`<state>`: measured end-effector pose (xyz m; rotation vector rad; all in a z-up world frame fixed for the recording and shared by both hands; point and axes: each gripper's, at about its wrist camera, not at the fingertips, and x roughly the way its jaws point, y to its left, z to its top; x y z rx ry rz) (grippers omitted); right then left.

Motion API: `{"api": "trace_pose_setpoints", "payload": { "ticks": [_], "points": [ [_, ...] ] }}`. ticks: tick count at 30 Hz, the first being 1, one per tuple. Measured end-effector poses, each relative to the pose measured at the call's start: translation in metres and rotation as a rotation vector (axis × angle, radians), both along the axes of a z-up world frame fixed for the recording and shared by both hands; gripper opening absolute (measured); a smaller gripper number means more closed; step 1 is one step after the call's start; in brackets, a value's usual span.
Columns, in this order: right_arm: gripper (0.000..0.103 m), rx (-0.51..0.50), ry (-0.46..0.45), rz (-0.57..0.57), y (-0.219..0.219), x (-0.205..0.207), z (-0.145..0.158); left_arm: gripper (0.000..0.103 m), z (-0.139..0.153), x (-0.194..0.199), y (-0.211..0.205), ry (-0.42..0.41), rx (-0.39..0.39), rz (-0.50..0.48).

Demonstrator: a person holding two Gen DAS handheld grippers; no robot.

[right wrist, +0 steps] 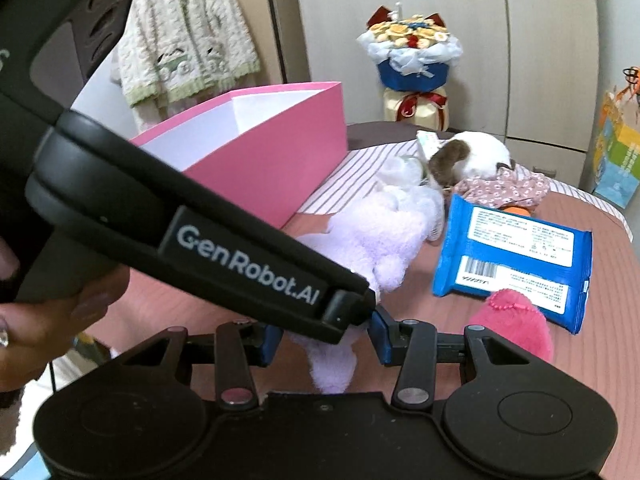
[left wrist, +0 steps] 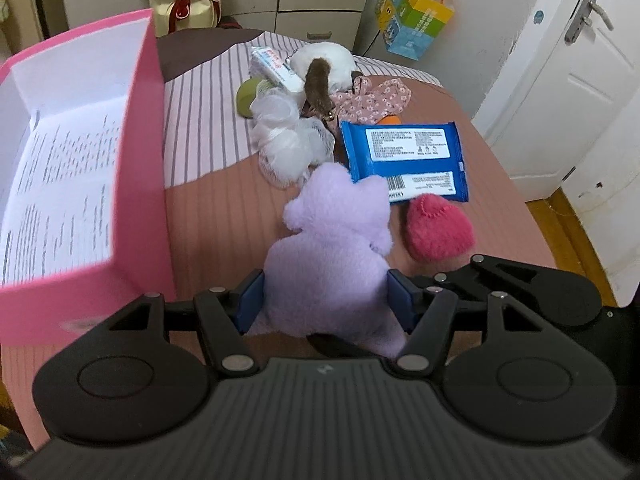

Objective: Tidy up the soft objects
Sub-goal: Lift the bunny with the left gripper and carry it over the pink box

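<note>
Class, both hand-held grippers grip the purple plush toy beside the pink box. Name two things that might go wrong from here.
1. The left hand-held gripper and right hand-held gripper both pinch the purple plush toy; pulling apart may strain it.
2. The pink box wall stands close; the toy may snag it.

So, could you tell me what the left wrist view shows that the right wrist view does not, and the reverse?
Only the left wrist view shows the white door, the printed sheet inside the pink box and the green sponge.

Only the right wrist view shows the knitted cardigan, the person's hand and the yellow flowers on the bouquet.

Both show the purple plush toy, pressed by the left gripper and the right gripper, the blue wipes pack and the pink plush.
</note>
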<state>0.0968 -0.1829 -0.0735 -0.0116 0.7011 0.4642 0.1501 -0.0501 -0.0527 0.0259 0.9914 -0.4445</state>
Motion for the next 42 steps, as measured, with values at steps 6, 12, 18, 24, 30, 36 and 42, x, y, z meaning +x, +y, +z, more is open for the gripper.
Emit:
{"api": "trace_pose_setpoints", "payload": {
  "ticks": [6, 12, 18, 24, 30, 36, 42],
  "points": [
    [0.050, -0.013, 0.045, 0.050, 0.011, -0.010, 0.009, 0.064, 0.007, -0.023, 0.021, 0.031, -0.037, 0.024],
    [0.050, -0.043, 0.088, 0.139, 0.038, -0.033, 0.022, 0.064, 0.016, -0.050, 0.057, 0.101, -0.078, 0.075],
    [0.050, -0.055, 0.109, 0.251, 0.068, -0.055, 0.041, 0.064, 0.031, -0.078, 0.094, 0.137, -0.081, 0.142],
    [0.050, -0.019, 0.143, 0.352, 0.094, -0.057, 0.060, 0.064, 0.050, -0.096, 0.126, 0.152, -0.065, 0.191],
    [0.050, 0.022, 0.167, 0.424, 0.110, -0.054, 0.081, 0.064, 0.071, -0.097, 0.152, 0.159, -0.082, 0.238],
    [0.051, 0.031, 0.112, 0.431, 0.118, -0.038, 0.107, 0.064, 0.097, -0.075, 0.164, 0.084, -0.103, 0.250],
    [0.051, 0.058, 0.068, 0.389, 0.121, 0.009, 0.125, 0.065, 0.114, -0.029, 0.169, -0.008, -0.110, 0.232]
  ]
}}
